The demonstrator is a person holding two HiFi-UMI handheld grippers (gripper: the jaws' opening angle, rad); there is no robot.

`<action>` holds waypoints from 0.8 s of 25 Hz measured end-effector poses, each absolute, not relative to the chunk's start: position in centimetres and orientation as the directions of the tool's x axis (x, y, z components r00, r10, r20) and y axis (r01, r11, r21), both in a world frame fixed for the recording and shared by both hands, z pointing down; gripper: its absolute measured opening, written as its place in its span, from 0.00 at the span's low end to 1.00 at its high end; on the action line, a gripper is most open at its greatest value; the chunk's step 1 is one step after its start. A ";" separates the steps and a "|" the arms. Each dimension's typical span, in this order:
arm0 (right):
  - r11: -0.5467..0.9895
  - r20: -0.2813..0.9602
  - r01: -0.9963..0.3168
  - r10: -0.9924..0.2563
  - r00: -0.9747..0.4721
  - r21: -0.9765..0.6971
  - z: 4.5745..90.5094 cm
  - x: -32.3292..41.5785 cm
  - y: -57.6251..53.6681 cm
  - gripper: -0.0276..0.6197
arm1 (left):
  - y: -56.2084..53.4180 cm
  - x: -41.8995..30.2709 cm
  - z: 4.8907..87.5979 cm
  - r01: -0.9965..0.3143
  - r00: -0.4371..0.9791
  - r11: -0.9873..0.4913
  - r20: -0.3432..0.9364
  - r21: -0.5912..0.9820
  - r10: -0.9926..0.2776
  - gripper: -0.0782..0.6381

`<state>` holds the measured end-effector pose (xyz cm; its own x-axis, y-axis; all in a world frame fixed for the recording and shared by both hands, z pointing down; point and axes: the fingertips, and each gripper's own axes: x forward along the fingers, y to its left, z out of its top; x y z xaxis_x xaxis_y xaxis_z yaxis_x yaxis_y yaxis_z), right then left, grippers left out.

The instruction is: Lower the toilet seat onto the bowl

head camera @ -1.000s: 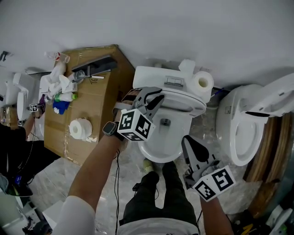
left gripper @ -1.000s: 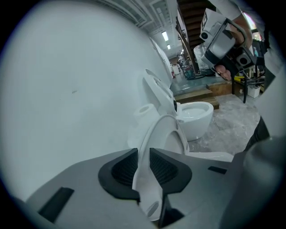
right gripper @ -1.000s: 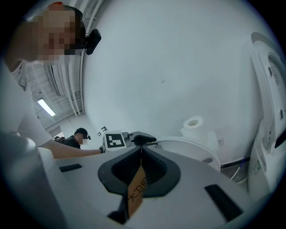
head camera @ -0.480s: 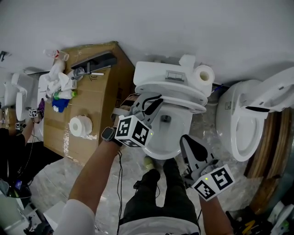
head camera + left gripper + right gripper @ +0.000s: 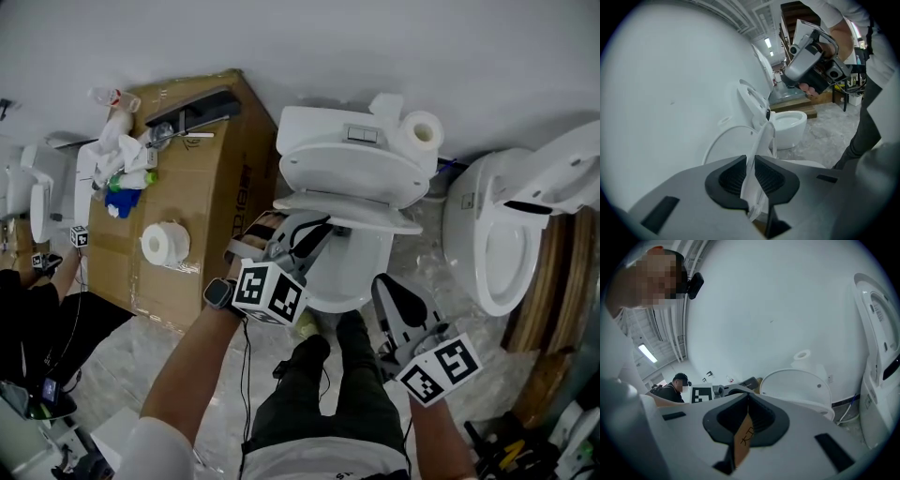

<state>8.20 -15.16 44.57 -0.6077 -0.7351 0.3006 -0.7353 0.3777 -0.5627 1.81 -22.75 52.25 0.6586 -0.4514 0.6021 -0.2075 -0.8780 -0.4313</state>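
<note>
Nearest: dark trouser legs (image 5: 319, 394) at bottom centre of head view. Right gripper (image 5: 748, 401) just past the right knee, clear of the toilet, jaws drawn together, nothing gripped. Left gripper (image 5: 750, 159) ahead and further left, wristwatch (image 5: 219, 292) on the arm behind it; jaws just been closing, now narrow, pads pressed on both faces of the front edge of the toilet seat (image 5: 375, 217). Seat held edge-on between the pads, tilted forward, apart from the raised lid (image 5: 352, 169) behind it and not down on the rim of the bowl (image 5: 356, 277) below. Behind the lid: tank (image 5: 323, 131) against the wall, paper roll (image 5: 422, 131) at right end of tank top. Left of the toilet: cardboard box (image 5: 202, 202); second paper roll (image 5: 165, 242) near front edge of box top, rags and bottles (image 5: 120, 173) at far left corner, dark flat tool (image 5: 192, 125) along far edge. Right of the toilet: second toilet (image 5: 502, 253), lid up. Floor (image 5: 122, 366) pale, marbled.
</note>
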 end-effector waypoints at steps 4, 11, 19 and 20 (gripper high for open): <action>0.360 0.309 -0.745 -0.744 -0.593 -0.562 45.1 8.4 -14.2 0.07 | -19.6 1.3 53.1 -0.182 0.663 -0.895 0.621 -0.408 -0.418 0.20; 0.337 0.334 -0.773 -0.757 -0.562 -0.537 46.5 8.5 -12.8 0.07 | -14.9 0.5 54.7 -0.184 0.674 -0.915 0.632 -0.359 -0.383 0.20; 0.297 0.366 -0.804 -0.772 -0.520 -0.515 48.9 8.6 -10.6 0.07 | -9.9 -0.6 57.4 -0.182 0.688 -0.929 0.634 -0.321 -0.354 0.21; 0.297 0.370 -0.807 -0.771 -0.518 -0.511 49.4 8.3 -10.2 0.07 | -9.4 -0.8 57.7 -0.189 0.690 -0.929 0.630 -0.319 -0.357 0.21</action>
<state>8.31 -10.24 49.38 -0.5182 -0.7711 0.3700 -0.8067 0.2970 -0.5109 -0.78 -9.40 57.75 0.6896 -0.3569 0.6301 -0.1893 -0.9287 -0.3189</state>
